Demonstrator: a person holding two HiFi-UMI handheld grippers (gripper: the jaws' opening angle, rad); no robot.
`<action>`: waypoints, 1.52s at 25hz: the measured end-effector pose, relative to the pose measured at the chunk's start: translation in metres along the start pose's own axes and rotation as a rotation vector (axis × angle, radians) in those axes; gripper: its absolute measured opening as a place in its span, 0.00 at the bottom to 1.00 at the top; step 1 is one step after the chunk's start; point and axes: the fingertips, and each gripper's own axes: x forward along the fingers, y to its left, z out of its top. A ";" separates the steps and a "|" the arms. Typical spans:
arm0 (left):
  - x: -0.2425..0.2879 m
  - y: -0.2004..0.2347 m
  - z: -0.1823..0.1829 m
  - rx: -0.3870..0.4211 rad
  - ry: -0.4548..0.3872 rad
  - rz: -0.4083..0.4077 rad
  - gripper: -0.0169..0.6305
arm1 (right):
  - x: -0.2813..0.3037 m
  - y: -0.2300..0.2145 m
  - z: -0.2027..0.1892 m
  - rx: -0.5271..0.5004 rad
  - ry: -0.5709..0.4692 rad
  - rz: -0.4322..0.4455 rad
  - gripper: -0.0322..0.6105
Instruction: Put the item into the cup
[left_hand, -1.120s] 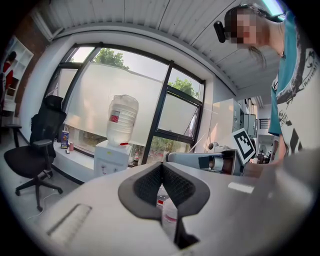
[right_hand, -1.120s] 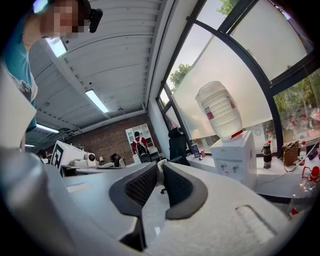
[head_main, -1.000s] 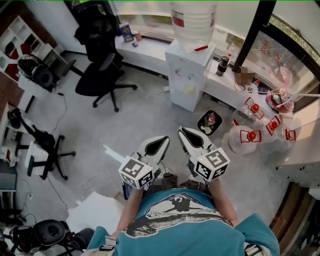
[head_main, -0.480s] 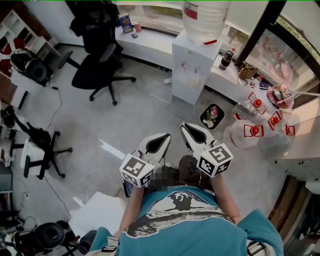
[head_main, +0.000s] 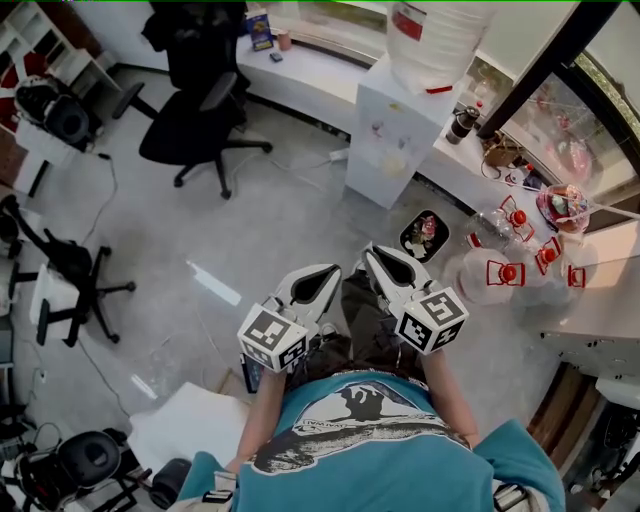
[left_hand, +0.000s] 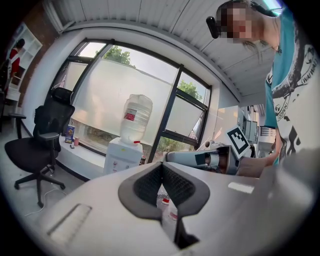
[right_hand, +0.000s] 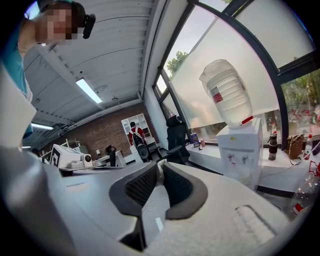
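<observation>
Cup and item show in no view, so the left gripper (head_main: 332, 275) and right gripper (head_main: 370, 256), both clenched on nothing and held side by side near the person's chest (head_main: 360, 420), pointing far across the floor (head_main: 250, 230), seem merely carried, with no work within reach.

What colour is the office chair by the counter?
The chair is black all over; it shows best in the head view.

I see no cup in any view. Possible item: a pale sliver (right_hand: 158, 170) between the nearly closed tips of my right gripper (right_hand: 158, 165), 12 o'clock ahead of me; can't tell if it's gripped.
</observation>
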 end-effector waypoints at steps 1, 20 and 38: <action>0.004 0.005 0.001 0.000 0.003 0.006 0.05 | 0.006 -0.006 0.002 0.006 0.000 0.004 0.11; 0.163 0.103 0.057 0.021 0.081 0.004 0.05 | 0.094 -0.167 0.080 0.080 -0.013 -0.009 0.11; 0.246 0.107 0.063 0.054 0.165 -0.024 0.05 | 0.091 -0.248 0.082 0.168 -0.048 -0.042 0.11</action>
